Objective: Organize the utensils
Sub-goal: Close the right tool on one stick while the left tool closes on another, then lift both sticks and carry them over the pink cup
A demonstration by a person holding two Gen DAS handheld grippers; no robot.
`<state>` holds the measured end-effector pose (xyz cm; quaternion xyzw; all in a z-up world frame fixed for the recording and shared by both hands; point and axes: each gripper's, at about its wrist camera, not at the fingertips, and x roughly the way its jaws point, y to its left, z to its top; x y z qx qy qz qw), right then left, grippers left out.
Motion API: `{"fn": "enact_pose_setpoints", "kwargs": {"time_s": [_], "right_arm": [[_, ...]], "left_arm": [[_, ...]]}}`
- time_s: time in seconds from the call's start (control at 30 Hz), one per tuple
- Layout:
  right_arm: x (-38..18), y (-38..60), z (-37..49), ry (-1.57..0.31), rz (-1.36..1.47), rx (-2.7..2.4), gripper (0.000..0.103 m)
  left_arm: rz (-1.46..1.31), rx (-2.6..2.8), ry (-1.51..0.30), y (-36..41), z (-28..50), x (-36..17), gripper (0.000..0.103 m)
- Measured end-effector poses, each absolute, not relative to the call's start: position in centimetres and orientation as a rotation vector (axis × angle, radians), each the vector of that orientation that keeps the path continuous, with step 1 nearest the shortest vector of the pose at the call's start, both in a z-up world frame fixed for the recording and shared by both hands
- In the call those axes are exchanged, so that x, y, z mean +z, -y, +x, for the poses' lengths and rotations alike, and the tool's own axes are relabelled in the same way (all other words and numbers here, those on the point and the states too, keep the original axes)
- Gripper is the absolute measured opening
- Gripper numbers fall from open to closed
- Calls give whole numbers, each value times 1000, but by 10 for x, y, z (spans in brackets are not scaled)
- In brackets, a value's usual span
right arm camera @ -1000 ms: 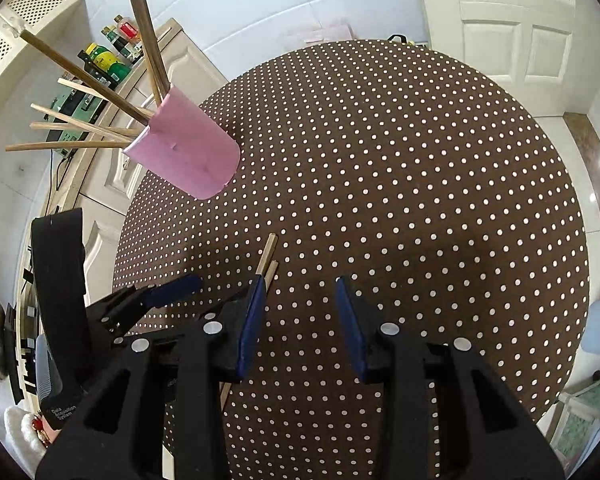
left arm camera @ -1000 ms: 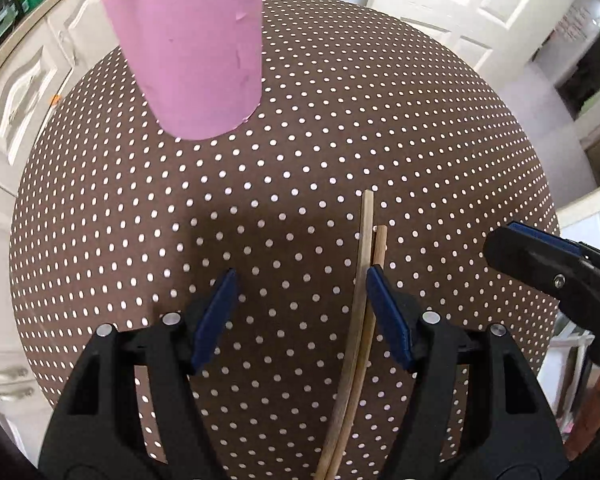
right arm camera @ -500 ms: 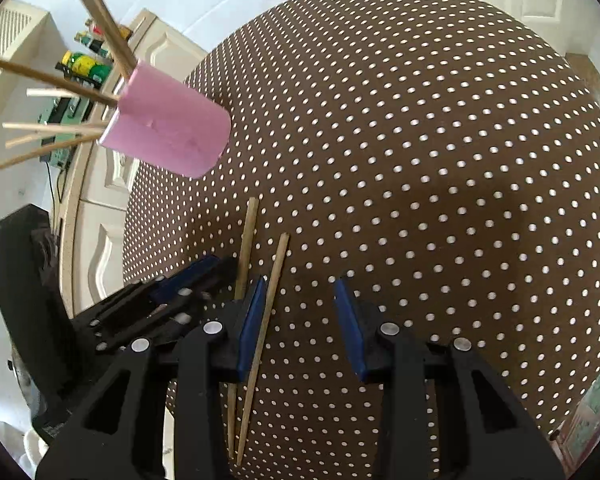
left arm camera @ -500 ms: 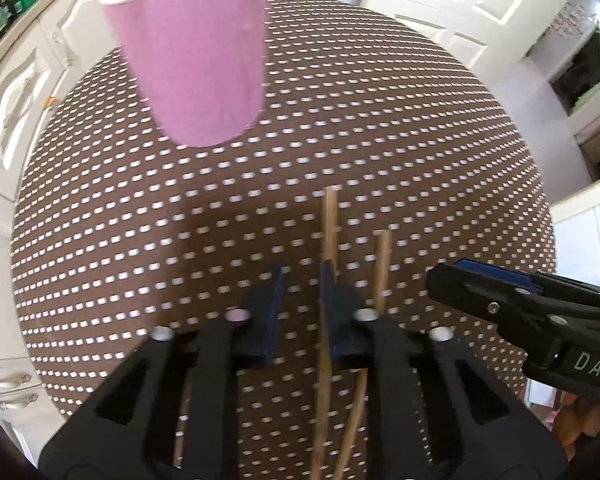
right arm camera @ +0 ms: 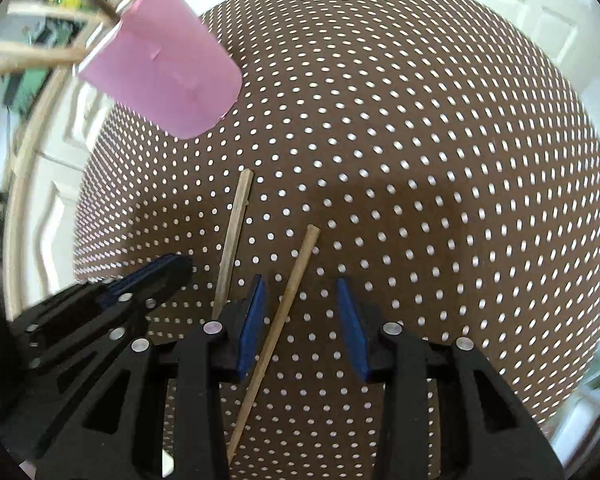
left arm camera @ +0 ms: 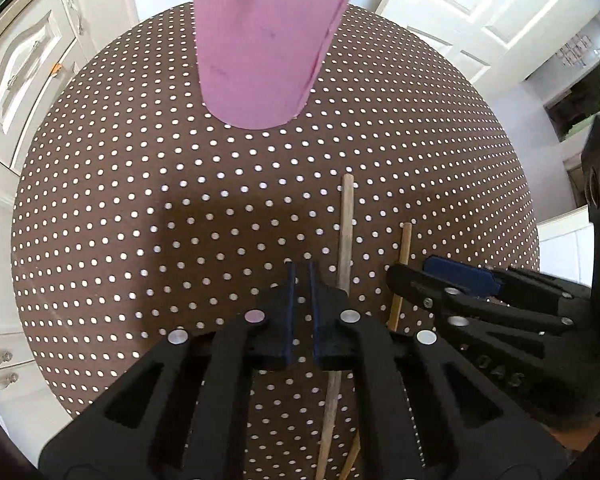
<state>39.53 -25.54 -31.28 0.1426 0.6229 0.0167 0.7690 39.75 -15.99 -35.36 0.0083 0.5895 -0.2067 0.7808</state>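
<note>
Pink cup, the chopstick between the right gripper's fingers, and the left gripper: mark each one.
pink cup (left arm camera: 260,60): left wrist view, middle of its side wall.
chopstick (right arm camera: 288,300): right wrist view, mid-shaft between the open fingers.
left gripper (left arm camera: 301,280): left wrist view, between its closed fingertips.

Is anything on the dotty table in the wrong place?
Yes. Two wooden chopsticks lie loose on the dotted table, apart and not lined up: one beside the left gripper, which is shut on nothing, and one between the open right gripper's jaws. The others stand in the pink cup.
</note>
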Motion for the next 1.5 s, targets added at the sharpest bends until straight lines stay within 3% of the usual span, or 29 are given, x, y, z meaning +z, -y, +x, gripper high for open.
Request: {"fn": "enact_pose_setpoints", "kwargs": {"time_s": [0.13,0.2,0.23,0.33,0.4,0.6,0.67,0.8,0.9,1.07,1.5], "right_arm": [[-313,225,399,-1329,58,17,31],[-314,221,394,-1301,9,21,25],[-314,224,392,-1290,7,26,17],[-315,243,389,-1288,93,40,5],[-317,254,389,-1289,152,55,5],[-320,277,379,-1261,239,62,5],[-318,284,376,-1251,260,47,5],[-307,310,373,-1211,335,19,5],[-300,327,373,-1182,381,6,5],[-279,338,369,-1131,434,1,5],[-215,329,364,-988,462,48,5]], "left_arm": [[22,-437,-1274,150,402,-353,9],[15,-436,-1271,147,405,-352,30],[11,-432,-1256,145,406,-349,59],[11,-443,-1230,134,413,-336,63],[26,-458,-1235,146,413,-339,63],[76,-469,-1260,173,425,-352,63],[98,-463,-1274,183,428,-356,55],[191,-441,-1246,202,429,-361,55],[236,-410,-1225,211,431,-364,44],[221,-418,-1237,222,435,-362,8],[98,-510,-1136,155,425,-266,7]]}}
